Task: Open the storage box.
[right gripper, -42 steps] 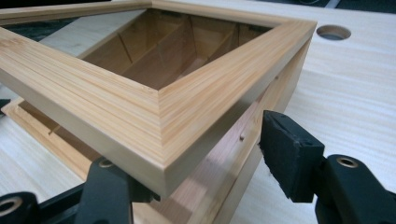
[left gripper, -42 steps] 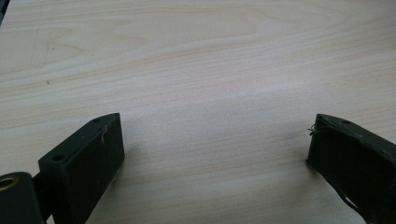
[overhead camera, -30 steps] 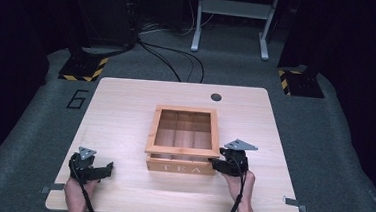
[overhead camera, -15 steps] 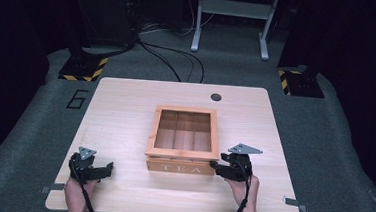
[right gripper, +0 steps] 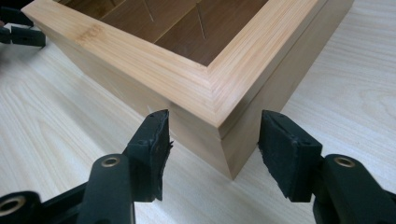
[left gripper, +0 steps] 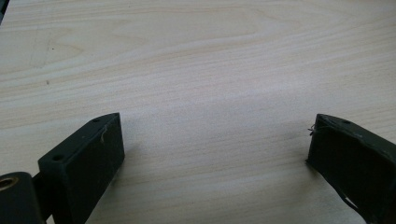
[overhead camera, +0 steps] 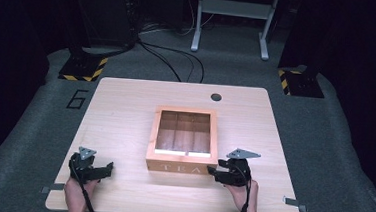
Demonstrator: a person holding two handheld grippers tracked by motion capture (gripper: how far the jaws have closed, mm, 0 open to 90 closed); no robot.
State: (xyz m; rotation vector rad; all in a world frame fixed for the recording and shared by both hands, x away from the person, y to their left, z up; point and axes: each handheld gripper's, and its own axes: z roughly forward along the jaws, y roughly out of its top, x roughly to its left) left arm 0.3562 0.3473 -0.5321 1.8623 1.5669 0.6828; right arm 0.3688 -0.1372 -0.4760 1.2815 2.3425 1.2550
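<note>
The box [overhead camera: 183, 141], a wooden tea box with a glazed lid and dividers under it, sits just below the middle of the high view, its lettered front face toward the bottom edge; in the right gripper view its near corner [right gripper: 219, 126] juts between the jaws.

The right tool [overhead camera: 217, 173] lies at the box's lower right corner; its jaws stand apart on either side of that corner, and whether a pad touches the wood I cannot tell; nothing is clamped. Against the frames of a second ago this tool has slid a little down and away from the box's right side, toward the front corner; the box itself has not shifted. I judge that the hand is seeking a purchase on the corner or under the lid's edge, so the work on the box is only at its start.

The left tool [overhead camera: 102, 169] rests in the lower left of the high view, well apart from the box, unmoved; its jaws are wide apart over bare wood [left gripper: 205, 93].

The worktop [overhead camera: 125, 111] is pale wood with a round grommet [overhead camera: 216, 97] near its upper edge; around it lie grey carpet, black cables [overhead camera: 174, 60], striped bases [overhead camera: 83, 68] and a grey stand [overhead camera: 232, 19] in a dark room.
</note>
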